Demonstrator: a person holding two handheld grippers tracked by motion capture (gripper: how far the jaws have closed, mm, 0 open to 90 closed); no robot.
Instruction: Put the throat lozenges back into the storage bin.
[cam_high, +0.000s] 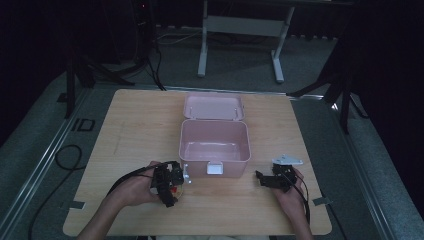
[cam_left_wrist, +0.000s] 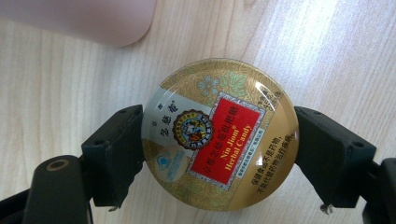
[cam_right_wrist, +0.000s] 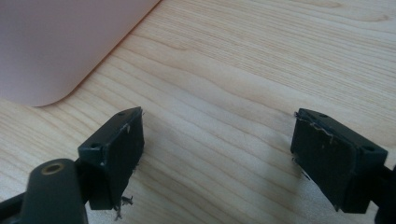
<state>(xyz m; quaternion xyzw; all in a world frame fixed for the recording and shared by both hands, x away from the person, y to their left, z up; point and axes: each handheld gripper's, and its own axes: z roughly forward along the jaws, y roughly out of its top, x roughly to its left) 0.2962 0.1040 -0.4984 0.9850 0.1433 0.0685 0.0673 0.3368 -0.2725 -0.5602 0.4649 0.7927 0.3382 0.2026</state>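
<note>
Pale wooden desk (cam_high: 125, 150) carries an open pink box (cam_high: 215, 142) at centre, up-right of the left tool (cam_left_wrist: 217, 154) clamping a candy tin (cam_left_wrist: 219, 144), while the right tool (cam_right_wrist: 217, 154) gapes empty.

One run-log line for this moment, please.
left gripper: shut on round gold candy tin | right gripper: open | pink plastic box: lid open

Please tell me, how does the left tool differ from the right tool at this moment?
The left tool has a round candy tin between its jaws, which press on the tin's sides; the right tool stands open with nothing between its jaws. The left tool sits near the pink box's front left corner, the right tool near its front right. Both hang over the wooden table.
</note>
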